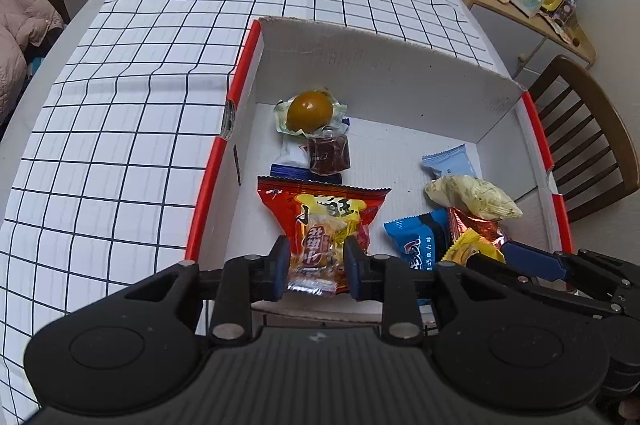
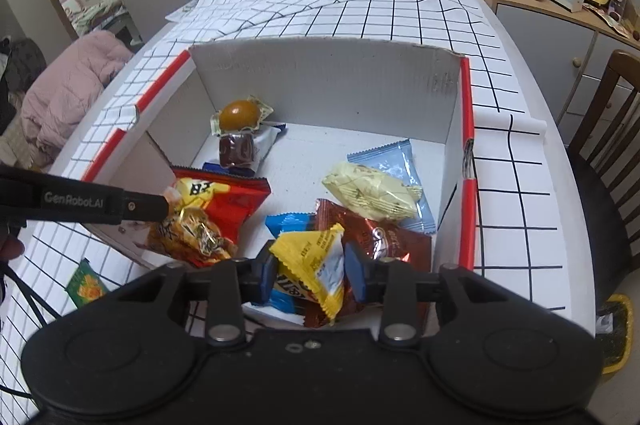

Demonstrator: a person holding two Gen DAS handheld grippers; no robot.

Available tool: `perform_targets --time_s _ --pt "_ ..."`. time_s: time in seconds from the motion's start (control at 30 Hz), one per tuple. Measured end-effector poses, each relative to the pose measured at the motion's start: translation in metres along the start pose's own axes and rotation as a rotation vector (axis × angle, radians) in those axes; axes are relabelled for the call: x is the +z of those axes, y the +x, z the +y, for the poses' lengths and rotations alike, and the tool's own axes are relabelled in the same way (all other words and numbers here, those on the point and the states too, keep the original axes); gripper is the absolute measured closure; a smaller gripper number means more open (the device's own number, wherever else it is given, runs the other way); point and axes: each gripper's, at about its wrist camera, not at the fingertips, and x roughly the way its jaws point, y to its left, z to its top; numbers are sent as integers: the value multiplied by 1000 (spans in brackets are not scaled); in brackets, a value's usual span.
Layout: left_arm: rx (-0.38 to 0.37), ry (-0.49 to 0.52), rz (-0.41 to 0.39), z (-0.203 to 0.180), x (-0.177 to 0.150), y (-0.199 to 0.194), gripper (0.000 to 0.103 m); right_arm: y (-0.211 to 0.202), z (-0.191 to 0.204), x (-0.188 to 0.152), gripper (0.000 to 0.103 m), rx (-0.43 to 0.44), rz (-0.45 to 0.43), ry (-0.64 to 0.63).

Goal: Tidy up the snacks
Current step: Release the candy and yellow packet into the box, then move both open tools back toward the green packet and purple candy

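On the far left the checked cloth point(image 1: 120, 97) covers the table, and on it stands the white box point(image 1: 376, 65) with red-edged side walls, open at the top. Inside, toward its left rear, a brown egg point(image 1: 310, 110) sits in a clear wrap, glossy and round, with a dark jelly cube point(image 1: 328, 154) just in front of it, both lying on a white and blue packet point(image 1: 294, 153). Nearer, a red bag point(image 1: 320, 203) with yellow print lies flat on the box floor. Over its near end the left gripper point(image 1: 317, 261) pinches a small clear-wrapped sweet point(image 1: 316, 253), orange and gold, its blue pads pressed on either side of the crinkled wrapper. Further right a blue packet point(image 1: 412, 237) with white lettering lies beside a brown foil packet point(image 2: 380, 237), a pale yellow pouch point(image 2: 370, 195) rests on top of that heap, and a light blue sachet point(image 2: 394, 161) lies under it toward the right wall. The right gripper point(image 2: 308, 273) grips a yellow packet point(image 2: 316, 261), triangular and creased, with a white patch of print, held just above the blue and brown ones at the box's near edge. Outside the box, a small green packet point(image 2: 86, 287) lies on the cloth. At the far right stands a wooden chair point(image 1: 588, 141).
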Motion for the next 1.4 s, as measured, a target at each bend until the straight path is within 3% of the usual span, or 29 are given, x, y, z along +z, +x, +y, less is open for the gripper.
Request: perform_targets --time_s 0.23,0.37,0.57,0.7,0.97,1.0,1.1,1.4 --pt "-33 12 -31 3 -6 -20 71 -21 -3 -1 63 6 -54 55" --pt "-44 23 -67 4 -10 -34 50 -34 -4 -2 60 7 -81 76" --pt "-77 37 -105 6 -18 -58 50 -59 4 -7 54 15 -126 78" --pt "-86 55 -146 7 -28 -79 41 -77 14 -12 49 13 -155 64" --pt "-94 44 -185 30 -48 -114 38 -109 33 -26 45 20 -200 73" --pt "-95 39 -190 34 -51 -117 35 -113 36 -28 42 20 -208 72" --pt "-85 33 -205 47 -59 -128 34 -124 46 -34 2 11 -231 72" --pt "-95 17 -232 83 -90 -148 17 -139 83 -56 0 46 -234 26"
